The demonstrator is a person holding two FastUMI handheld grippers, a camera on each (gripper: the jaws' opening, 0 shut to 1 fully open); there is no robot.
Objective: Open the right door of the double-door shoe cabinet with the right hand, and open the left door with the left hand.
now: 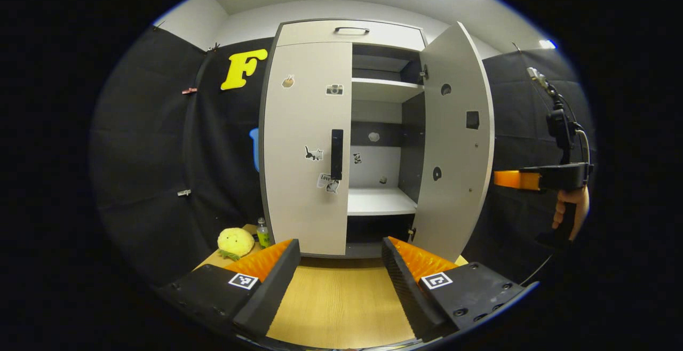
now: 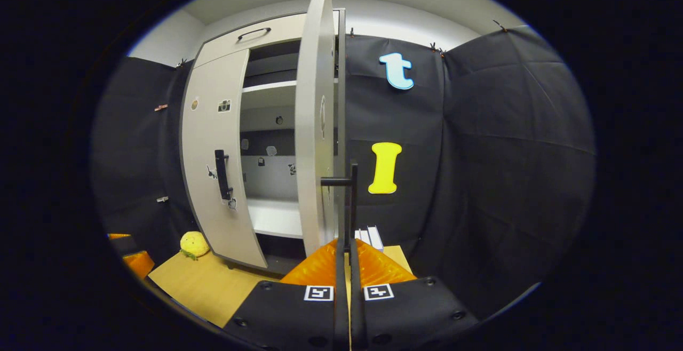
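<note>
Right door (image 1: 453, 143): swung open, edge toward the right gripper (image 2: 349, 257), long axis upright; that gripper is closed on its handle (image 2: 349, 207)
Left door (image 1: 307, 148): closed; handle (image 1: 336, 154) upright
Left gripper (image 1: 339, 265): wide, above the table (image 1: 336, 303), short of the cabinet
Risk: left gripper may slip off the thin handle; misaligned fingers would cause it

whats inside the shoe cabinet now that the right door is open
Behind the open right door the shoe cabinet shows bare white shelves and small stickers on the back wall, no shoes. The closed left door covers the other half.
</note>
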